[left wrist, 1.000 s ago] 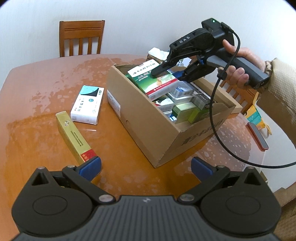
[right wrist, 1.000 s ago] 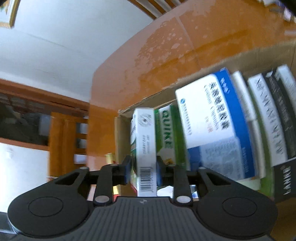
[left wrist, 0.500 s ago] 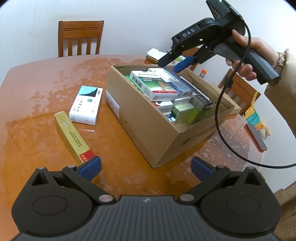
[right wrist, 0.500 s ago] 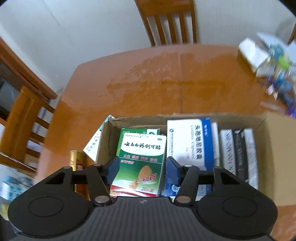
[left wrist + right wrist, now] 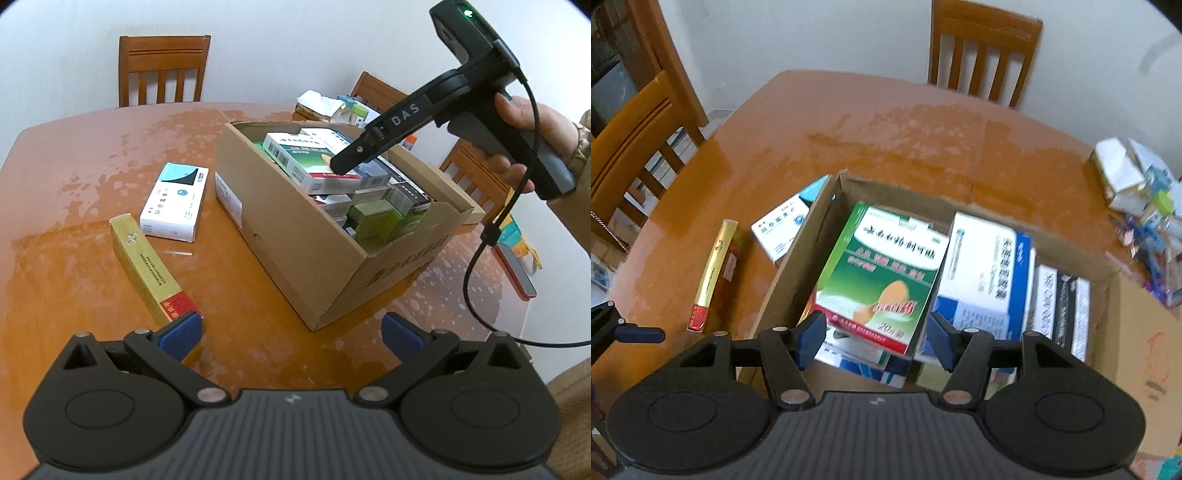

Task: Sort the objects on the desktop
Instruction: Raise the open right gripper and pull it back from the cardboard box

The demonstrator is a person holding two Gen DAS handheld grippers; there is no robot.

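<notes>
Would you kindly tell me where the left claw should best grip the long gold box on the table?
Probably from above, across the narrow width near the middle of the gold box: it lies flat, long and slim, with both long sides free.

Brown cardboard box [image 5: 295,258], green-and-white carton [image 5: 882,273], gold box with red end [image 5: 147,266], glossy orange table [image 5: 74,184]
</notes>
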